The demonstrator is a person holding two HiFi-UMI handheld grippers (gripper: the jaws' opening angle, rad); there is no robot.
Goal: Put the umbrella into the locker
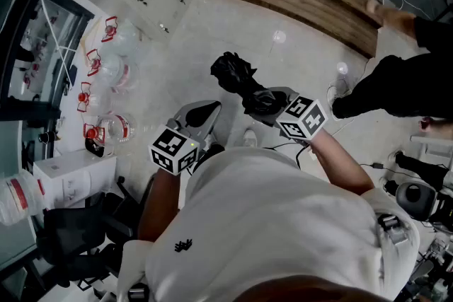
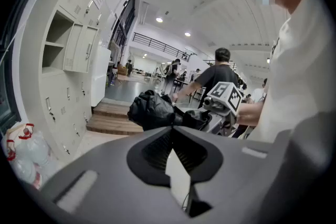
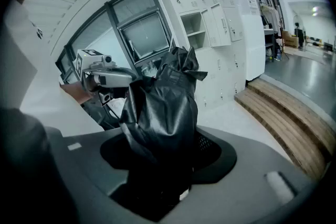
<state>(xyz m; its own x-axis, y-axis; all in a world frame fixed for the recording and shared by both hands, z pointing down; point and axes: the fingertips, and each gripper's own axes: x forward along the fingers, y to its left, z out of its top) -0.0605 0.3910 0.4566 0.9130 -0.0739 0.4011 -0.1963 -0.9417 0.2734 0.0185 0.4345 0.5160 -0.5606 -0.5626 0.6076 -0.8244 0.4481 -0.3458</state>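
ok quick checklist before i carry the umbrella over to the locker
1. Umbrella gripped by the right gripper: ok.
2. Umbrella folded up, not spread: ok.
3. An open locker compartment available: ok.
4. Left gripper empty, jaws together: ok.
5. Floor in front of the lockers free: not ok, water bottles stand at their foot.
6. Compartment deep enough for the umbrella: cannot tell.

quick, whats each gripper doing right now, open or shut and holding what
left gripper: shut, nothing between its jaws
right gripper: shut on the folded black umbrella
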